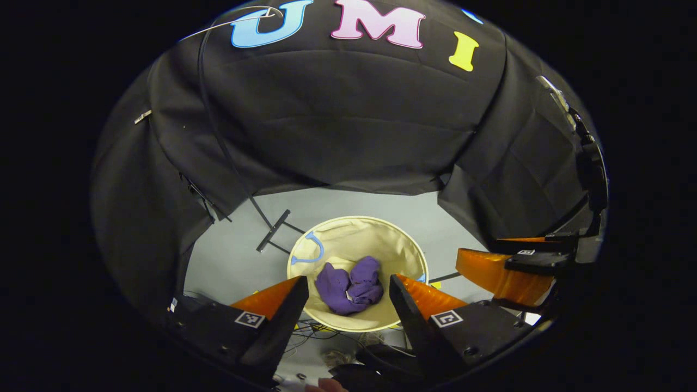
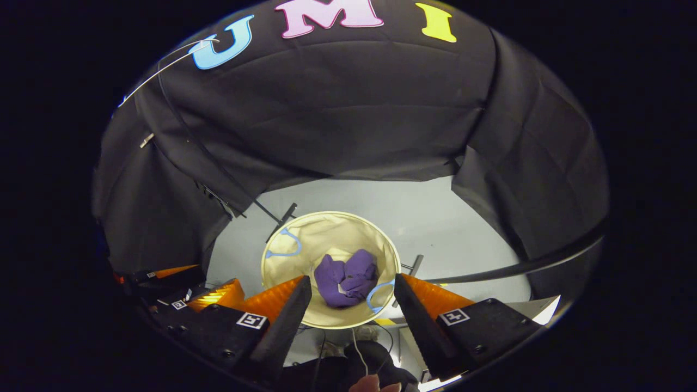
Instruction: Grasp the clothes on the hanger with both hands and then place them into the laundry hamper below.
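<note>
A crumpled purple garment (image 1: 349, 286) lies at the bottom of the round cream laundry hamper (image 1: 381, 239) on the grey floor. In the right gripper view the same purple garment (image 2: 346, 277) rests inside the hamper (image 2: 310, 234), which has blue handles. My left gripper (image 1: 348, 296) hovers high above the hamper, open, nothing between its fingers. My right gripper (image 2: 353, 296) is also open and empty above the hamper. The right gripper (image 1: 512, 267) also appears at the right of the left gripper view, and the left gripper (image 2: 179, 291) at the lower left of the right gripper view.
A dark rack rail (image 2: 523, 264) crosses the lower right of the right gripper view. Thin metal stand legs (image 1: 273, 230) lie on the floor by the hamper. A wire hanger (image 1: 239, 19) hangs at the upper left. Cables (image 1: 321, 329) trail under the hamper's near edge.
</note>
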The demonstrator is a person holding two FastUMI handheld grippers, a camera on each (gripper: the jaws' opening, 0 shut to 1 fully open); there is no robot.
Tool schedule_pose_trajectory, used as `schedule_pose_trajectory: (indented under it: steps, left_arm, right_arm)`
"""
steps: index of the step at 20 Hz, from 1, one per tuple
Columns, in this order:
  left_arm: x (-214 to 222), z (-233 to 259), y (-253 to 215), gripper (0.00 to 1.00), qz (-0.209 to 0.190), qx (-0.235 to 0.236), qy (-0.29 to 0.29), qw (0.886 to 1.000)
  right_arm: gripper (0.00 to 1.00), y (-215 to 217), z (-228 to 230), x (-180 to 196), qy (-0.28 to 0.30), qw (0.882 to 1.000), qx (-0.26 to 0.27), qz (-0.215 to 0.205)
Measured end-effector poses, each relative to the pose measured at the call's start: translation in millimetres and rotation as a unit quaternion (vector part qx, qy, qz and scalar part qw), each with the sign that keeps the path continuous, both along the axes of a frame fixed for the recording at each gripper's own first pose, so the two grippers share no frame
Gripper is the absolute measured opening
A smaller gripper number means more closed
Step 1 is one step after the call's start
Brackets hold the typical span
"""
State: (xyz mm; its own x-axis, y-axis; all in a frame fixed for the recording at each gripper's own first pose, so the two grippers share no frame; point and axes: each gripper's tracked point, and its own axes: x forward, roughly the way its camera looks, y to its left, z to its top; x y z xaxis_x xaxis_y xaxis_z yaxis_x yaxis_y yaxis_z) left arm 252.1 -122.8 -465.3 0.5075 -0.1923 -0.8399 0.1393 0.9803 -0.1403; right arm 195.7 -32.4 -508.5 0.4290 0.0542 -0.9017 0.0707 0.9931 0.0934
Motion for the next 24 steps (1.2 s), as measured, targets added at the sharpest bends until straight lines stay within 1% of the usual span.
schedule_pose_trajectory:
  steps: [3, 7, 10, 13, 17, 19, 21, 24]
  left_arm:
    - [-5, 30, 11, 0.94, -0.009, -0.006, -0.029, 1.0]
    - [-20, 81, 29, 0.95, -0.01, -0.019, -0.073, 0.997]
    - [-28, 125, 46, 0.95, -0.009, -0.025, -0.118, 0.993]
    - [-36, 162, 65, 0.95, -0.011, -0.026, -0.162, 0.986]
    - [-49, 222, 88, 0.94, -0.008, -0.04, -0.222, 0.974]
    - [-52, 254, 100, 0.94, -0.006, -0.051, -0.252, 0.966]
    - [-54, 288, 113, 0.94, 0.001, -0.061, -0.284, 0.957]
    - [-60, 333, 138, 0.94, 0.018, -0.063, -0.332, 0.941]
  right_arm:
    - [0.98, 12, 39, -2, -0.036, 0.999, 0.002, -0.009]
    - [0.98, 26, 98, -11, -0.095, 0.995, 0.001, -0.015]
    - [0.98, 36, 148, -17, -0.145, 0.989, -0.007, -0.014]
    - [0.99, 43, 196, -27, -0.195, 0.981, -0.017, -0.01]
    - [0.98, 57, 254, -37, -0.252, 0.967, -0.022, -0.015]
    - [0.98, 61, 283, -41, -0.281, 0.959, -0.024, -0.019]
    - [0.98, 67, 316, -43, -0.315, 0.949, -0.025, -0.021]
    - [0.99, 73, 358, -43, -0.364, 0.93, -0.036, -0.018]
